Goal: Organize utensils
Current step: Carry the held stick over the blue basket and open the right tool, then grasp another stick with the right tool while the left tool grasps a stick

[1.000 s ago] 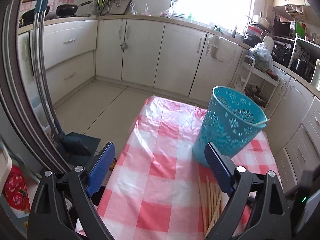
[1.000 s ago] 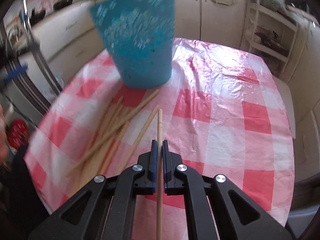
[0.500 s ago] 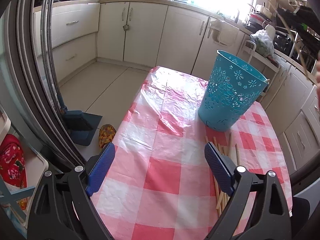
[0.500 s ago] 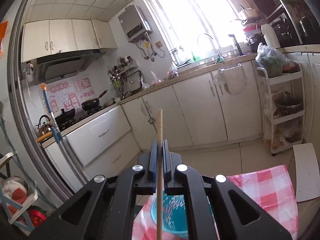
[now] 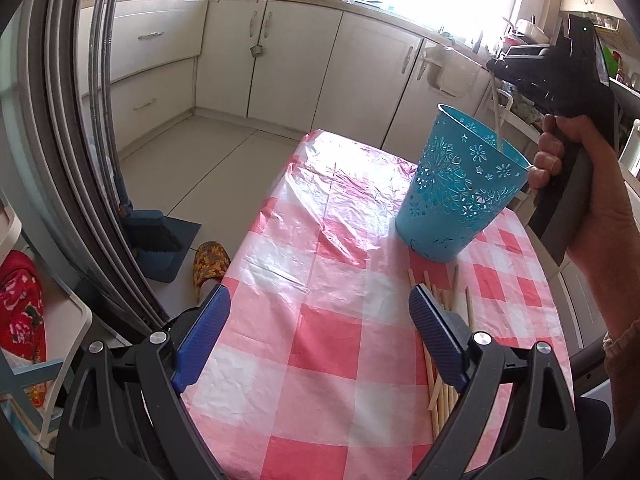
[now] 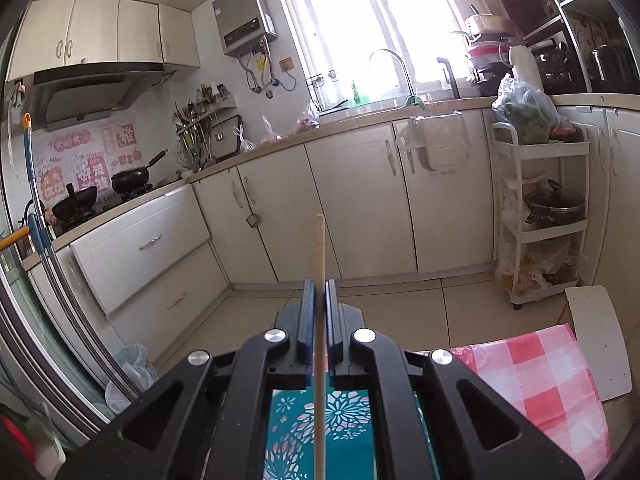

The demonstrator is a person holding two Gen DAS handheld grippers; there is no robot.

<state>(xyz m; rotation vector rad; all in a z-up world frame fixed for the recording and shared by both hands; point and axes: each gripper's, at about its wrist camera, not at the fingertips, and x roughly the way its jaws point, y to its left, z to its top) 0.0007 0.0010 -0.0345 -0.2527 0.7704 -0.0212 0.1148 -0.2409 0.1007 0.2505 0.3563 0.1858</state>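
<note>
A teal perforated basket [image 5: 460, 188] stands on the pink checked tablecloth [image 5: 320, 340]. Several wooden chopsticks [image 5: 442, 360] lie on the cloth in front of it, by my left gripper's right finger. My left gripper [image 5: 318, 342] is open and empty, low over the near part of the table. My right gripper [image 6: 320, 300] is shut on one chopstick [image 6: 319, 320] and holds it upright above the basket [image 6: 320, 432]. In the left wrist view the right gripper [image 5: 496, 70] hangs over the basket's rim, the chopstick [image 5: 497, 116] pointing down into it.
White kitchen cabinets [image 6: 360, 208] run along the far wall. A white trolley rack [image 6: 544, 216] stands at the right. A steel frame [image 5: 80, 160], a dustpan [image 5: 160, 240] and a slipper [image 5: 210, 264] are on the floor left of the table.
My right gripper lifted the chopstick off the table, swung it upright and brought it over the basket. My left gripper drew back from the basket.
</note>
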